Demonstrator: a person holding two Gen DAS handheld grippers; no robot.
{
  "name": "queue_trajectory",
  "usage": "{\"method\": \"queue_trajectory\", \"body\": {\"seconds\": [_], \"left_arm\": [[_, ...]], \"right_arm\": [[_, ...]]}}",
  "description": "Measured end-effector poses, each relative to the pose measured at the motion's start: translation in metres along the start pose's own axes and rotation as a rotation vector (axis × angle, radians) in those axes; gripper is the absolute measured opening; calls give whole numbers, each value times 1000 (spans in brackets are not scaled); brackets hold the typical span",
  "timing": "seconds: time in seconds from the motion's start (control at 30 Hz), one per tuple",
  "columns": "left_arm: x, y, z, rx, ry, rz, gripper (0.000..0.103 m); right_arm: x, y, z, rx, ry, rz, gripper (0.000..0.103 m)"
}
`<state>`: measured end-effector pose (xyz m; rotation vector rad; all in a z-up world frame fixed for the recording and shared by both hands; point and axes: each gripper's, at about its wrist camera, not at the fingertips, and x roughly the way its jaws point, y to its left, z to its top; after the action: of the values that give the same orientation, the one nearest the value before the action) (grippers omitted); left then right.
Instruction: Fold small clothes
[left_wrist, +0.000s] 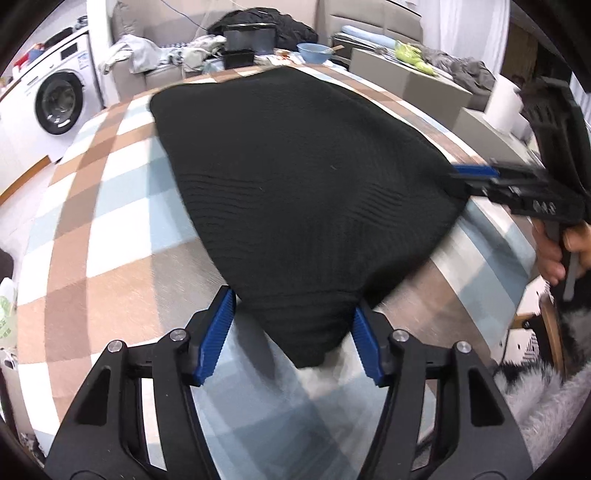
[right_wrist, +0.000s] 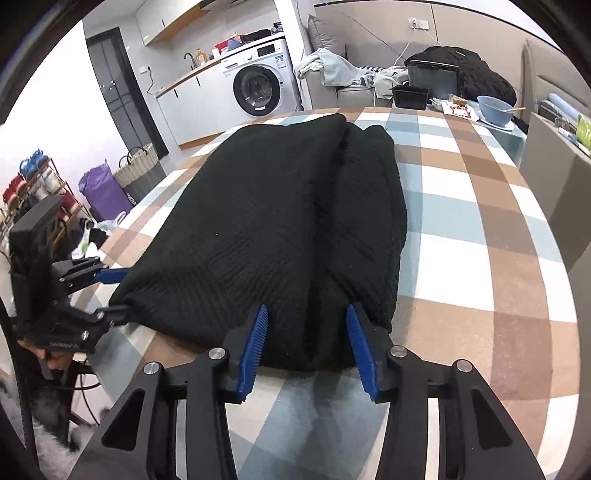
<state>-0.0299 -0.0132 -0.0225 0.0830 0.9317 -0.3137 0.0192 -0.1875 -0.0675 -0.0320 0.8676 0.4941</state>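
Clearly the one black sweater (right_wrist: 280, 229), lying on the checked table (right_wrist: 480, 229) with its near edge between both tongs, is soft, thick and floppy; grip its near corners. The left tongs (left_wrist: 293, 332) and right tongs (right_wrist: 304, 343) both stand open, pads not pressing it.

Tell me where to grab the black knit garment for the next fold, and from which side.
Take the black knit garment by its near hem, one corner per gripper, coming in low from the table's near edge. That edge lies thick and doubled, and already sits between the open fingers of the right gripper; the left gripper straddles the other corner.
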Motion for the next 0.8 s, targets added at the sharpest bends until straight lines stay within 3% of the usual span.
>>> {"method": "queue_trajectory", "body": {"seconds": [0.1, 0.23, 0.33, 0.37, 0.4, 0.5, 0.63, 0.8], "left_arm": [[2, 20, 9, -60, -13, 30, 58], [-3, 34, 13, -114, -52, 10, 59], [-9, 32, 8, -111, -85, 32, 65], [-13, 31, 6, -104, -103, 40, 71], [-17, 29, 4, -94, -131, 45, 77], [-29, 26, -4, -76, -216, 43, 87], [-41, 23, -9, -96, -298, 55, 101], [-48, 23, -11, -150, -392, 84, 102]], "right_arm": [[3, 4, 1, 24, -10, 17, 45], [8, 10, 5, 24, -29, 4, 46], [2, 14, 7, 10, -68, 5, 70], [-3, 16, 7, 5, -92, 11, 85], [-7, 17, 6, -4, -123, 11, 93], [-26, 25, 2, -56, -227, -15, 103], [-31, 22, 0, -46, -247, -28, 103], [-38, 16, -8, -33, -298, -27, 103]]}}
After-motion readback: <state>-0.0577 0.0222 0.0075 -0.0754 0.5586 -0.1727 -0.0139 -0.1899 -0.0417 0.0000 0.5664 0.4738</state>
